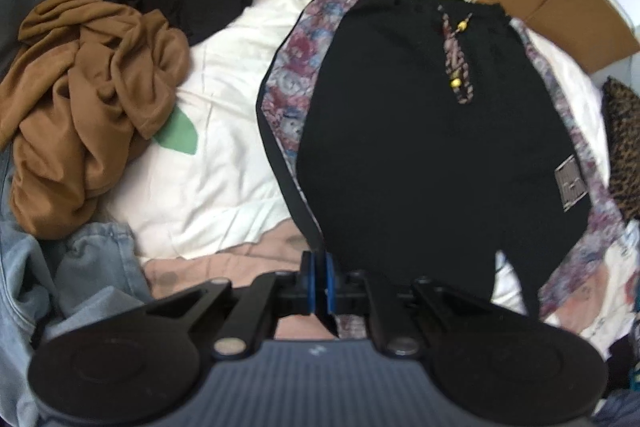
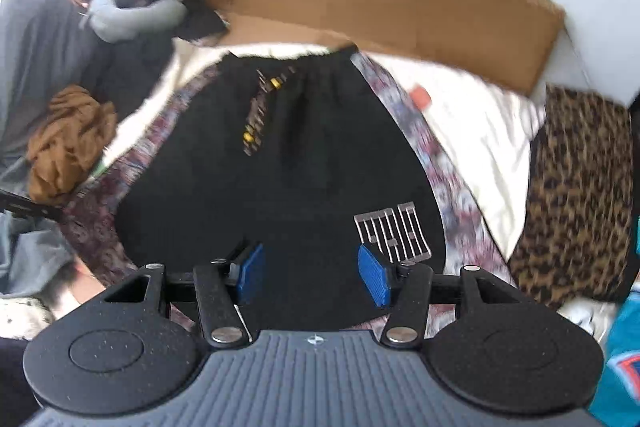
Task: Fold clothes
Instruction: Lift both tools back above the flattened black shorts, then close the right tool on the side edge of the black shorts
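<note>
Low, left tongs (image 1: 319,283) pinch shorts (image 1: 420,155); right tongs (image 2: 311,277) gape.

Black shorts (image 1: 420,147), floral purple-blue side panels; brown garment (image 1: 88,99); leopard-print cloth (image 2: 576,195); white sheet (image 1: 224,75).

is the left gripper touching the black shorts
Touching. In the left wrist view the left gripper has its blue pads pressed together on the shorts' dark side edge, with the fabric running straight into them.
</note>
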Demonstrator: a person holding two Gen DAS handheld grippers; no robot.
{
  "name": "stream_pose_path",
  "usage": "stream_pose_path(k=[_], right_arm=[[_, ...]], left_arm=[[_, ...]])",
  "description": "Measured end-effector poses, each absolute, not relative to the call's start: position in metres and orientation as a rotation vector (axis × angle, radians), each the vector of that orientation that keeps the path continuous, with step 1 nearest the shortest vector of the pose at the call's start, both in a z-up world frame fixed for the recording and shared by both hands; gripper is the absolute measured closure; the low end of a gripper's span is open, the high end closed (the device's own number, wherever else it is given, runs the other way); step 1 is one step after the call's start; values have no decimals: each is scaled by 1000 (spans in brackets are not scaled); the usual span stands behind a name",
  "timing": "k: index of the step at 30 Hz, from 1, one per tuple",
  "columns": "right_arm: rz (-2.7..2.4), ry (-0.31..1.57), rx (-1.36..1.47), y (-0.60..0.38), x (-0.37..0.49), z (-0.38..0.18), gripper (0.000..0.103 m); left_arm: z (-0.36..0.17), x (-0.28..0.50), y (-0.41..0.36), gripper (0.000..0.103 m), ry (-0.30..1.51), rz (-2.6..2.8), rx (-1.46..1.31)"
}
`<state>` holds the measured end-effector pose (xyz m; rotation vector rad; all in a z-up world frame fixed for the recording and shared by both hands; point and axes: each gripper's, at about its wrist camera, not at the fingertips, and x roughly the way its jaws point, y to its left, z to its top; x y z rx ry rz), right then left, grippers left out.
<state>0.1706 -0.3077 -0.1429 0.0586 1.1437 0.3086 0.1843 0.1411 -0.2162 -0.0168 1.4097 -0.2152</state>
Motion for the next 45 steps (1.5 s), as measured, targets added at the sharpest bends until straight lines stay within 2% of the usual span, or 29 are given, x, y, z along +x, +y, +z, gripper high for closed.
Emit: stream_pose_path(k=[5,9,22,45], right_arm=[[295,1117,-1,-284,185,-97,37],[284,1054,47,-270,176,-88,35],[370,882,203,-207,109,-98,36],[590,883,223,-88,123,-163,39]], left_arm=[[-198,181,129,97,1379,-238,-33],[-189,182,123,97,1370,-254,-30],[-148,185,98,97,1358,-364,-83],[-145,195,55,97,1423,-463,-210]])
